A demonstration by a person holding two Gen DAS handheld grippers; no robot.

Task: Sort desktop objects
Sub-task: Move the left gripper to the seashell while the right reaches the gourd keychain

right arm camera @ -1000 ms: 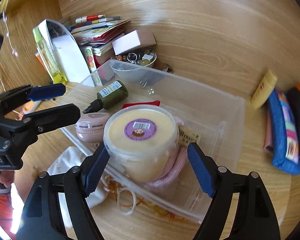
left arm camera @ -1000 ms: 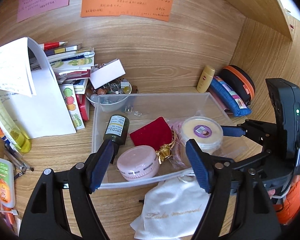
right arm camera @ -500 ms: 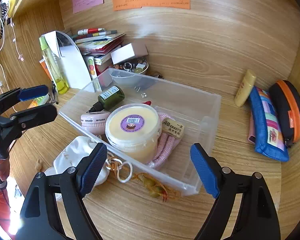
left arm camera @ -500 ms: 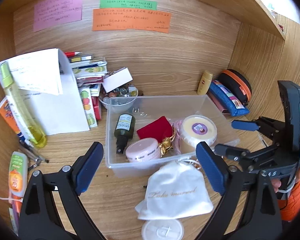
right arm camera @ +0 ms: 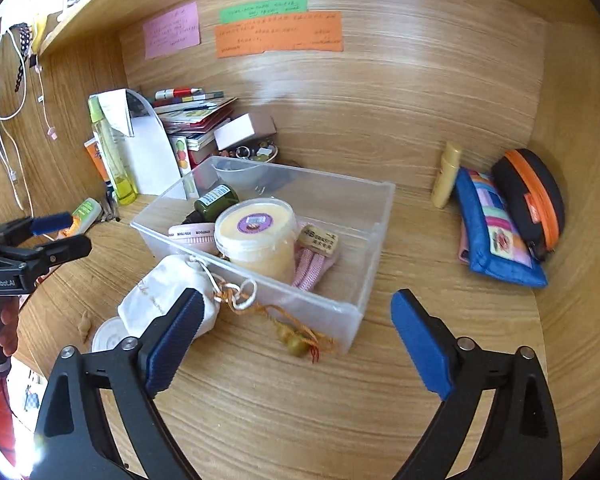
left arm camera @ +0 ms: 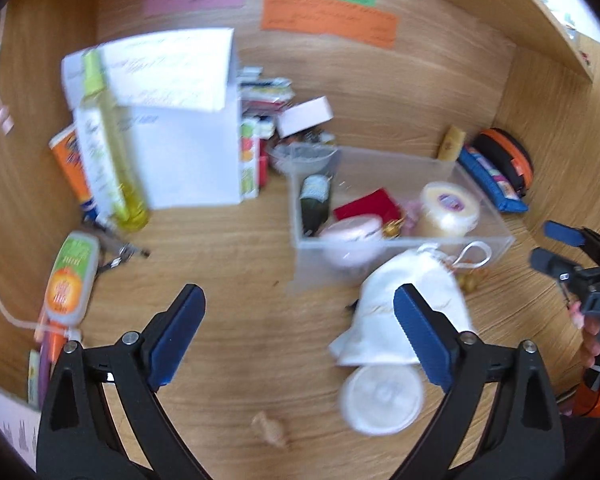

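Note:
A clear plastic bin (right arm camera: pixel 364 216) (left arm camera: pixel 496 220) stands on the wooden desk. It holds a yellow cream tub (right arm camera: pixel 256 232) (left arm camera: pixel 448 206), a pink jar (left arm camera: pixel 350 230), a dark green bottle (right arm camera: pixel 216 200) (left arm camera: pixel 314 196), a red pouch (left arm camera: pixel 366 208) and a pink strap (right arm camera: pixel 312 264). A white drawstring bag (right arm camera: pixel 168 292) (left arm camera: pixel 412 296) and a white round lid (left arm camera: pixel 380 396) lie in front of the bin. My left gripper (left arm camera: pixel 296 332) is open and empty, above bare desk left of the bag. My right gripper (right arm camera: pixel 296 336) is open and empty, in front of the bin.
A tall yellow spray bottle (left arm camera: pixel 104 136), white papers (left arm camera: pixel 188 120) and stacked books (right arm camera: pixel 196 116) stand at the back left. An orange-green tube (left arm camera: pixel 70 276) lies at the left. A yellow tube (right arm camera: pixel 446 174), blue pouch (right arm camera: pixel 496 232) and black-orange case (right arm camera: pixel 532 196) lie at the right. An orange tassel charm (right arm camera: pixel 296 336) lies by the bin.
Both grippers have pulled back from the bin, which looks smaller. The left view has swung left and is blurred. Both stay open and empty.

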